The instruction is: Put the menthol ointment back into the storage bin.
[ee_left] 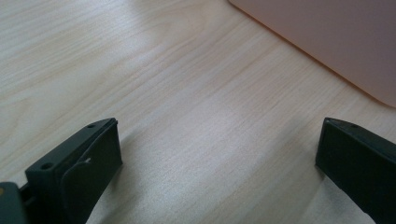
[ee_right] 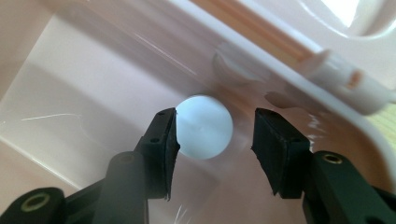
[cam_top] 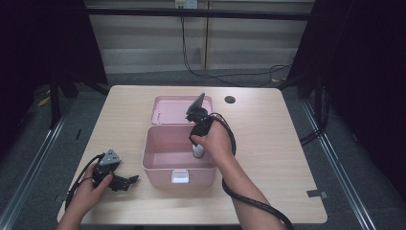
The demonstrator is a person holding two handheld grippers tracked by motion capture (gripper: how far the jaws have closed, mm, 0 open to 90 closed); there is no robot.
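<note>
A pink box (cam_top: pixel 158 165) stands open in the middle of the table, its lid (cam_top: pixel 165 109) laid back behind it. My right gripper (cam_top: pixel 197 143) reaches down into the box. Its jaws stand narrow around a small white ball (ee_right: pixel 204 127), low over the box floor (ee_right: pixel 84 102), and the left pad (ee_right: pixel 163 140) lies against the ball's side. The white ball (cam_top: pixel 197 150) sits just under the hand. My left gripper (cam_top: pixel 128 181) rests on the table left of the box, jaws wide apart and empty over bare wood (ee_left: pixel 196 112).
The box's white latch (cam_top: pixel 180 176) faces the near table edge. A dark cable hole (cam_top: pixel 230 99) sits in the table behind the lid. The pink box's wall (ee_left: pixel 336 42) is close ahead of the left gripper. Cables trail from both grippers toward the near edge.
</note>
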